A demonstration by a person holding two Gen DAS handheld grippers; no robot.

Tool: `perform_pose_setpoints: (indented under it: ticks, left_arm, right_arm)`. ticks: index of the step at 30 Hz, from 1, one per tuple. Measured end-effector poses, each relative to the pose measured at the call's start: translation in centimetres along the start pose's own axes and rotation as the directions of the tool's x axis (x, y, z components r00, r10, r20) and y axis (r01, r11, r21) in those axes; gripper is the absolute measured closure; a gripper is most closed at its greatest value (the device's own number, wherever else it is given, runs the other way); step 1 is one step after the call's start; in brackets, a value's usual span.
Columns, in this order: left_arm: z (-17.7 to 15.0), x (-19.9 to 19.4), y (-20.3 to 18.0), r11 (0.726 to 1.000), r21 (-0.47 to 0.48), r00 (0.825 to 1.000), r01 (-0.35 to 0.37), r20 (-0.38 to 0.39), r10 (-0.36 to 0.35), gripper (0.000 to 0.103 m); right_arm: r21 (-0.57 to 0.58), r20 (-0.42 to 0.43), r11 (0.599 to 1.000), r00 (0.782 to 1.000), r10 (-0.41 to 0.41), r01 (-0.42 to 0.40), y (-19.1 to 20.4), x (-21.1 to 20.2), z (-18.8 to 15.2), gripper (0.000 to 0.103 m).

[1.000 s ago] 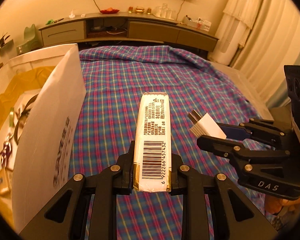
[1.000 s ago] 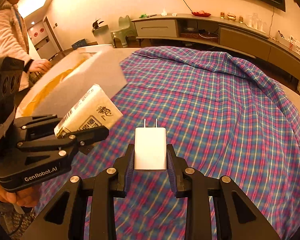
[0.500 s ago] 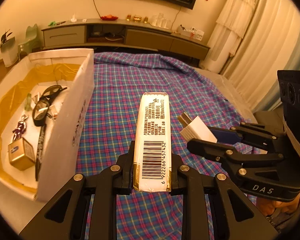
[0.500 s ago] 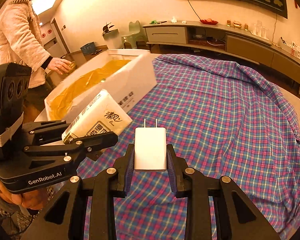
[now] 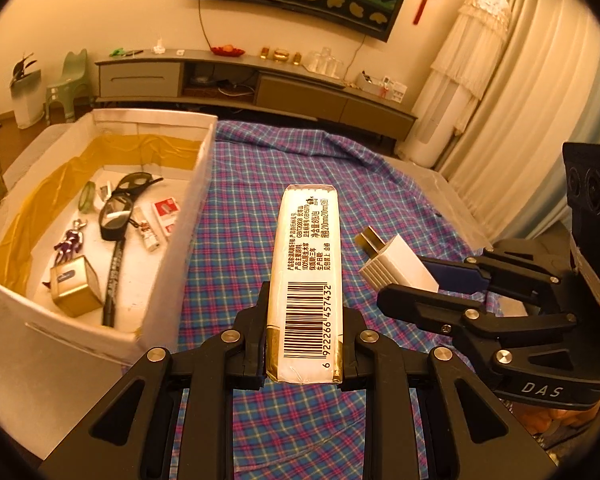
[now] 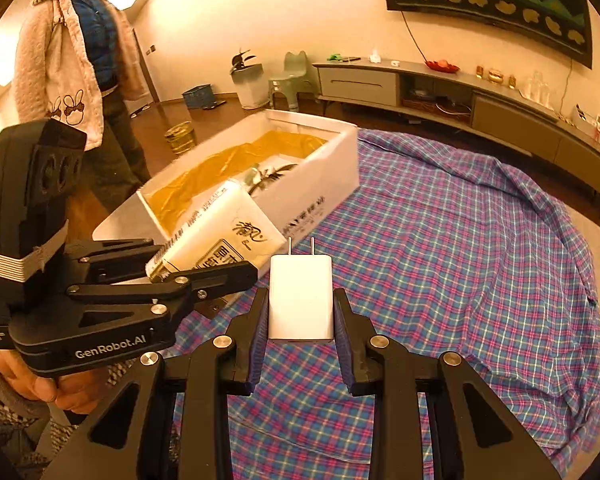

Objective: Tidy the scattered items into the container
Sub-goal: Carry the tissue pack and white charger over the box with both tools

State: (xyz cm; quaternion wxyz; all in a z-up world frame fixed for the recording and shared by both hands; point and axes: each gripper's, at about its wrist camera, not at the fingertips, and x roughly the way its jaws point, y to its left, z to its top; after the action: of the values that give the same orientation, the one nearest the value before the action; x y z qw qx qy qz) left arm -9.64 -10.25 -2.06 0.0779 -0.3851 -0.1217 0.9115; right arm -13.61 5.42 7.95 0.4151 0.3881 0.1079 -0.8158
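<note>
Presently your left claw (image 5: 305,344) clamps the tissue pack (image 5: 306,280), right claw (image 6: 301,322) the charger (image 6: 301,296); the box (image 5: 188,216) wall stands just left.

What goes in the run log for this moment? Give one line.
left gripper: shut on tissue pack | right gripper: shut on charger | box: left of both, holds goggles | neither item inside yet
</note>
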Motion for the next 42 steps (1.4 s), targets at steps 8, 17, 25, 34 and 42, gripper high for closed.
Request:
perform_pose_setpoints:
  ticks: [8, 17, 25, 34, 42]
  left_arm:
    - [-0.3, -2.8, 2.1, 0.999, -0.034, 0.999, 0.013, 0.039, -0.011, 0.079]
    - [0.1, -5.4, 5.6, 0.997, -0.082, 0.997, 0.001, 0.082, 0.006, 0.079]
    - [1.5, -6.6, 9.3, 0.989, -0.145, 0.991, -0.024, 0.126, 0.042, 0.079]
    - [2.5, -5.5, 12.9, 0.977, -0.211, 0.990, -0.038, 0.123, 0.065, 0.079]
    - [3.5, -2.5, 13.4, 0.979, -0.199, 0.996, -0.037, 0.073, 0.052, 0.079]
  right_arm:
    - [-0.059, 0.010, 0.998, 1.000, 0.022, -0.021, 3.2, -0.4, 1.4, 0.071]
    - [-0.118, 0.013, 0.992, 0.999, 0.039, -0.037, 6.0, -0.1, 3.6, 0.071]
    - [-0.153, 0.014, 0.988, 0.999, 0.041, -0.038, 7.0, 1.1, 6.3, 0.071]
    - [-0.182, 0.000, 0.983, 0.999, 0.032, -0.032, 7.4, 3.6, 9.7, 0.071]
    - [-0.184, -0.021, 0.983, 1.000, 0.006, -0.010, 7.0, 7.3, 12.8, 0.071]
